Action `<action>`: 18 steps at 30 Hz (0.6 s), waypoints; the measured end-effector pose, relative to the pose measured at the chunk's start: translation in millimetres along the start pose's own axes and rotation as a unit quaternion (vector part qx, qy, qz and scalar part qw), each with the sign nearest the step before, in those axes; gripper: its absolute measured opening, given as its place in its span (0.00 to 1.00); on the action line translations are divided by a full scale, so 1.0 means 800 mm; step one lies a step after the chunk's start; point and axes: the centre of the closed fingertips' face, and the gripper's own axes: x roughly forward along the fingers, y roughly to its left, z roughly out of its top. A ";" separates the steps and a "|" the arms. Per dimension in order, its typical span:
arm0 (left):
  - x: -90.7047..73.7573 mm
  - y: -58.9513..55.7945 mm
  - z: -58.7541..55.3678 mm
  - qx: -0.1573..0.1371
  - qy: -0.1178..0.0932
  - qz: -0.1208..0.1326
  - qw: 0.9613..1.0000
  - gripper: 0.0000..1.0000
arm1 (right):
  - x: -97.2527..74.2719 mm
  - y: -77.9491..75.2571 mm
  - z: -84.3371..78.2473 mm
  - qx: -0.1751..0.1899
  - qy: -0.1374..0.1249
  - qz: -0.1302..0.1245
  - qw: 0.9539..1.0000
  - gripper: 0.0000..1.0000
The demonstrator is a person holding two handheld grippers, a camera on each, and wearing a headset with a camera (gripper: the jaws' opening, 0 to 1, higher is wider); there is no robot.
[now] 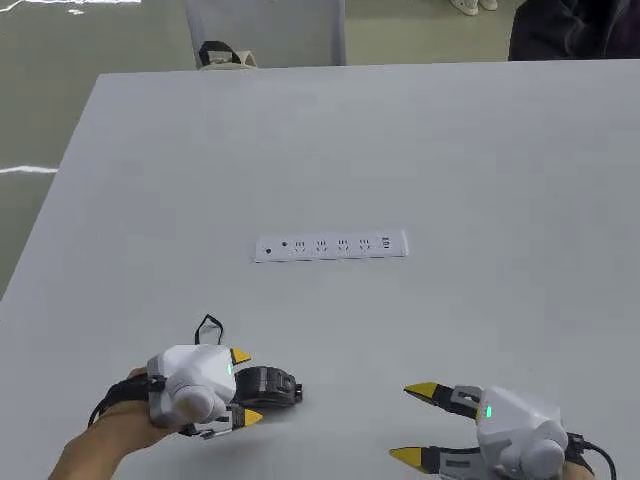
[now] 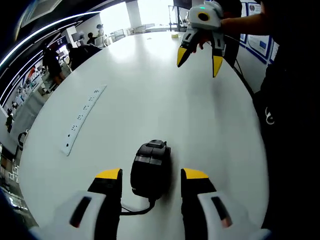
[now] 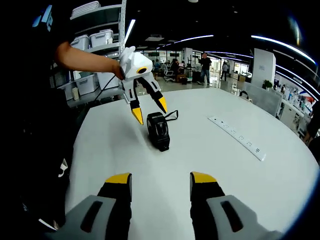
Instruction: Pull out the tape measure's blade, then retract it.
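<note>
Left gripper view reveals gaps between tape measure (image 2: pixel 150 165) and left tongs (image 2: pixel 152 174)

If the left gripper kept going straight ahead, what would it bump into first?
The black tape measure: it lies on the table right ahead, between the left gripper's open jaws. How much gap is left is hard to tell.

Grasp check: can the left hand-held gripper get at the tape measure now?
Likely yes: the left hand-held gripper is open, jaws straddling the tape measure, nothing between.
</note>
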 end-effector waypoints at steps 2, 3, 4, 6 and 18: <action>0.005 0.002 -0.001 0.005 0.003 -0.008 1.000 0.43 | 0.007 -0.002 -0.002 -0.003 0.002 0.005 1.000 0.46; 0.007 0.003 -0.001 0.007 0.004 -0.012 1.000 0.43 | 0.010 -0.003 -0.002 -0.003 0.002 0.007 1.000 0.45; 0.010 0.003 -0.001 0.012 0.004 -0.015 1.000 0.42 | 0.014 -0.003 -0.002 -0.005 0.003 0.009 1.000 0.45; 0.015 0.002 -0.002 0.021 0.012 -0.026 0.999 0.42 | 0.021 -0.006 -0.002 -0.010 0.003 0.011 1.000 0.44; 0.030 -0.006 -0.006 0.064 0.034 -0.060 0.996 0.31 | 0.070 -0.017 -0.003 -0.042 0.010 0.038 0.998 0.39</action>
